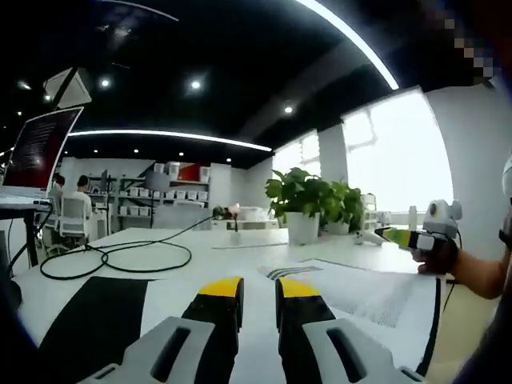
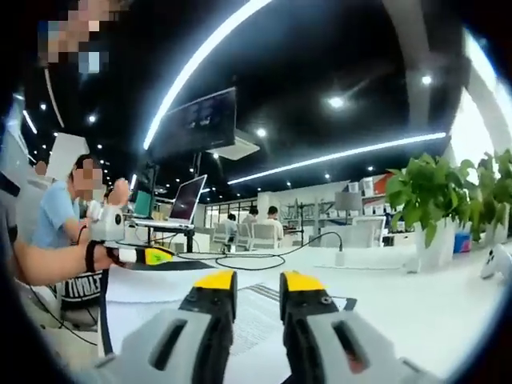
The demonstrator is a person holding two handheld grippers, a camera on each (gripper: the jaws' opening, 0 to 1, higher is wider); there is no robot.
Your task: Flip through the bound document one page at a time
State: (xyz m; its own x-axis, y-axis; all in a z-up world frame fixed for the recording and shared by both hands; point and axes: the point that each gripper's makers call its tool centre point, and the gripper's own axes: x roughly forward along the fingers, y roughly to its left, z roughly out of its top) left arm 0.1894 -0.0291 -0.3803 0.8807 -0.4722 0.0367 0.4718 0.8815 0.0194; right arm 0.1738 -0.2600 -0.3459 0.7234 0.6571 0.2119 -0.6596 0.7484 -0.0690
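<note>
The bound document (image 1: 360,292) lies open on the white table, its printed page facing up, with a black band (image 1: 96,320) along its left side. My left gripper (image 1: 258,292) hovers low over the page, jaws a narrow gap apart with nothing between them. In the left gripper view a hand holds my right gripper (image 1: 398,236) above the table past the document's right edge. In the right gripper view my right gripper (image 2: 258,282) is open by a small gap, empty, over the printed page (image 2: 248,320). To its left a strapped hand holds my left gripper (image 2: 150,256).
Potted plants (image 1: 308,196) stand at the table's far side. A black cable (image 1: 120,256) loops across the left of the table. A laptop (image 1: 40,152) sits raised at the far left. People sit at desks (image 1: 76,208) near shelves behind.
</note>
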